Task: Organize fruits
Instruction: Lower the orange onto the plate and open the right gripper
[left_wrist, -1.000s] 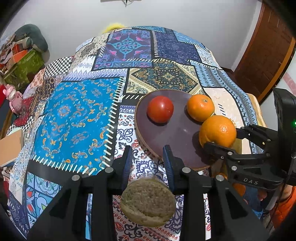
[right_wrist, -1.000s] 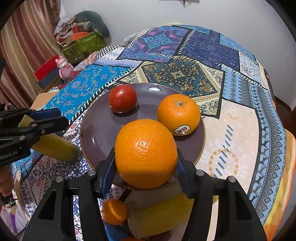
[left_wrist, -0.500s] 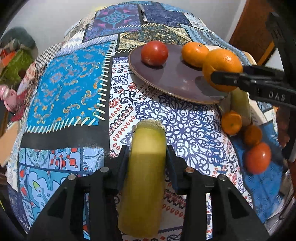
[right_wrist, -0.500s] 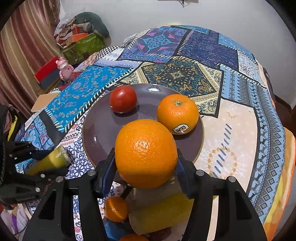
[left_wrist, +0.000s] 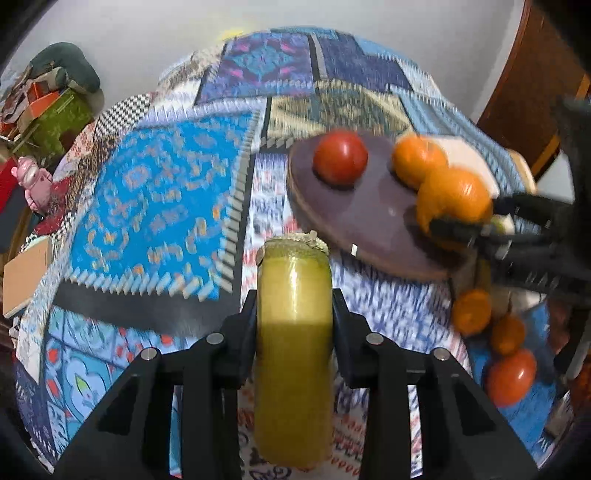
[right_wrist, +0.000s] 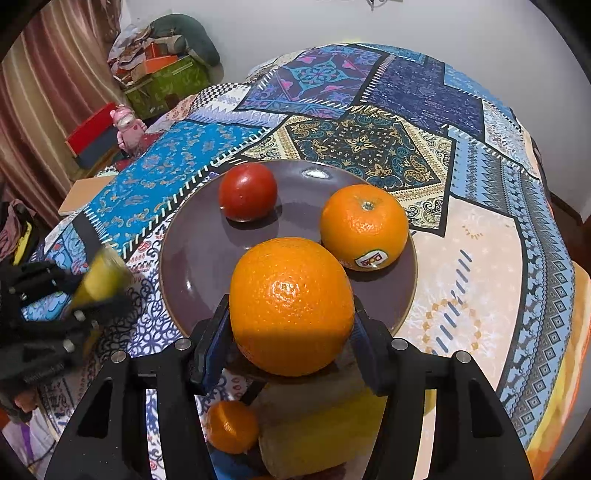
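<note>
My left gripper (left_wrist: 294, 314) is shut on a yellow-green cut fruit piece (left_wrist: 293, 332), held over the patchwork cloth left of the brown plate (left_wrist: 369, 218). My right gripper (right_wrist: 290, 332) is shut on a large orange (right_wrist: 291, 302) above the plate's near rim (right_wrist: 177, 266). On the plate lie a red tomato (right_wrist: 247, 192) and a stickered orange (right_wrist: 364, 225). The left gripper and its fruit show blurred at the right wrist view's left edge (right_wrist: 99, 280). The right gripper with its orange (left_wrist: 456, 195) shows in the left wrist view.
Below the plate's near edge lie small oranges (left_wrist: 472, 310), a tomato (left_wrist: 511, 376) and a yellow fruit piece (right_wrist: 321, 432). The patchwork cloth (right_wrist: 369, 96) covers the table. Boxes and a pink toy (right_wrist: 127, 125) stand on the floor at left.
My left gripper has swung and tilted, so the yellow-green piece now points toward the plate; its view is motion-blurred. My right gripper with the orange has hardly moved.
</note>
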